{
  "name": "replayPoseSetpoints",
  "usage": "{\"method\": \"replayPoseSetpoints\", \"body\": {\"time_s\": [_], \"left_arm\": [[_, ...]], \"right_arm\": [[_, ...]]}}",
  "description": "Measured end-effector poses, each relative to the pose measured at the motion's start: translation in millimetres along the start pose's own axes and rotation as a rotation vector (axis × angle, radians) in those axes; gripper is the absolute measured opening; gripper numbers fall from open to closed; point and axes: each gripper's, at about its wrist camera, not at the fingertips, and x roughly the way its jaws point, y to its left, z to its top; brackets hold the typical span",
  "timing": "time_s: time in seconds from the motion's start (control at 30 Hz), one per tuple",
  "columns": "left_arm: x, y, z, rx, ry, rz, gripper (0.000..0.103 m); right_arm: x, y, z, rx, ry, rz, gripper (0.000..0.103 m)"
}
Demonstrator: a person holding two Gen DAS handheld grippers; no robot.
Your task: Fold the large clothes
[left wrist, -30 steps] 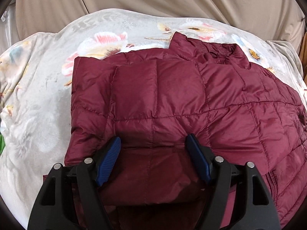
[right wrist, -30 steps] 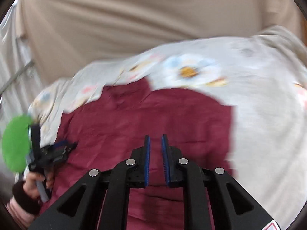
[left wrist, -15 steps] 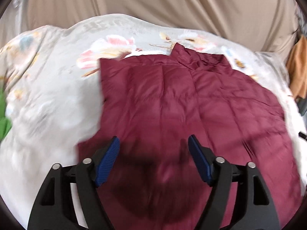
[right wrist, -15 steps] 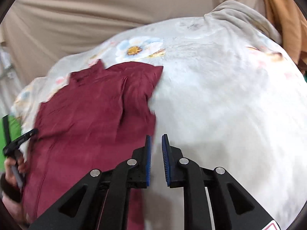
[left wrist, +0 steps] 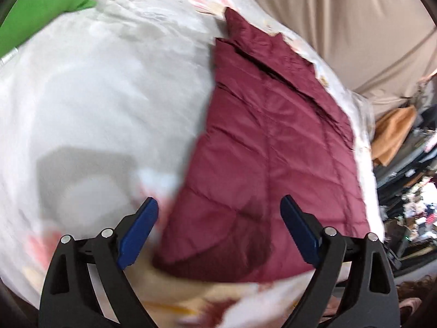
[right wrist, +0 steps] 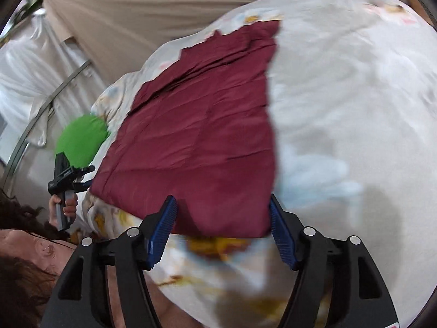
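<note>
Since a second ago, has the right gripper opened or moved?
Yes. The right gripper, shut before, is now open and has pulled back to the jacket hem nearest the camera.

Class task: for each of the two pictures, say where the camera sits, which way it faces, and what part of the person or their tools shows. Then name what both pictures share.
Left wrist: sits on the left gripper, facing along its open blue fingers at the near hem of the maroon jacket on the floral bedspread.
Right wrist: sits on the right gripper, fingers open, facing the jacket's near hem; the person's hand and head show at left.
Shared: the jacket, bedspread and green cushion.
</note>
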Motion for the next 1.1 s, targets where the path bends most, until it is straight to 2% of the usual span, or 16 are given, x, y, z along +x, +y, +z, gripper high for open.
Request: {"method": "replayPoseSetpoints", "body": {"time_s": [0.03, 0.07, 0.1, 0.13, 0.17, 0.23, 0.27, 0.3, 0.43, 0.53, 0.67, 0.77, 0.83, 0.9, 1.03, 1.1], "left_arm": [[2, -3, -4, 0.006, 0.005, -0.016, 0.087], [3, -6, -6, 0.014, 0.004, -0.012, 0.084], [5, -11, -7, 0.036, 0.002, 0.004, 0.072], [7, -15, -8, 0.057, 0.005, 0.01, 0.058], [7, -15, -8, 0.06, 0.007, 0.001, 0.053], [3, -19, -9, 0.057, 0.001, -0.034, 0.024], [-4, -20, -10, 0.06, -0.013, -0.039, 0.013], [-15, -23, -9, 0.067, -0.047, -0.045, 0.01], [-68, -45, -11, 0.106, -0.194, -0.167, 0.005], [-115, -66, -15, 0.155, -0.317, -0.253, 0.005], [-171, -83, -17, 0.179, -0.494, -0.307, 0.005], [-186, -89, -8, 0.177, -0.561, -0.305, 0.005], [-181, -95, 8, 0.17, -0.569, -0.284, 0.005], [-165, -99, 37, 0.178, -0.553, -0.226, 0.005], [-110, -114, 93, 0.189, -0.494, -0.081, 0.005], [-79, -121, 114, 0.199, -0.466, -0.012, 0.005]], "right_arm": [[3, 3, -1, 0.004, -0.009, 0.012, 0.061], [2, 2, -1, 0.01, -0.016, 0.024, 0.048], [3, 2, -1, 0.021, -0.025, 0.042, 0.035], [2, 3, -1, 0.035, -0.042, 0.059, 0.029], [2, 4, 0, 0.049, -0.07, 0.065, 0.016], [-4, 10, 2, 0.043, -0.113, 0.046, 0.009], [-10, 13, 2, 0.028, -0.134, 0.048, 0.007], [-18, 17, 2, 0.011, -0.159, 0.054, 0.006], [-61, 46, 4, -0.085, -0.307, 0.122, 0.004], [-98, 71, 7, -0.195, -0.418, 0.142, 0.004], [-149, 91, 12, -0.28, -0.579, 0.203, 0.004], [-165, 96, 24, -0.278, -0.667, 0.228, 0.003], [-163, 95, 40, -0.245, -0.683, 0.231, 0.003], [-148, 91, 63, -0.196, -0.674, 0.193, 0.003], [-99, 71, 118, -0.119, -0.615, 0.042, 0.003], [-76, 54, 142, -0.075, -0.575, 0.011, 0.003]]}}
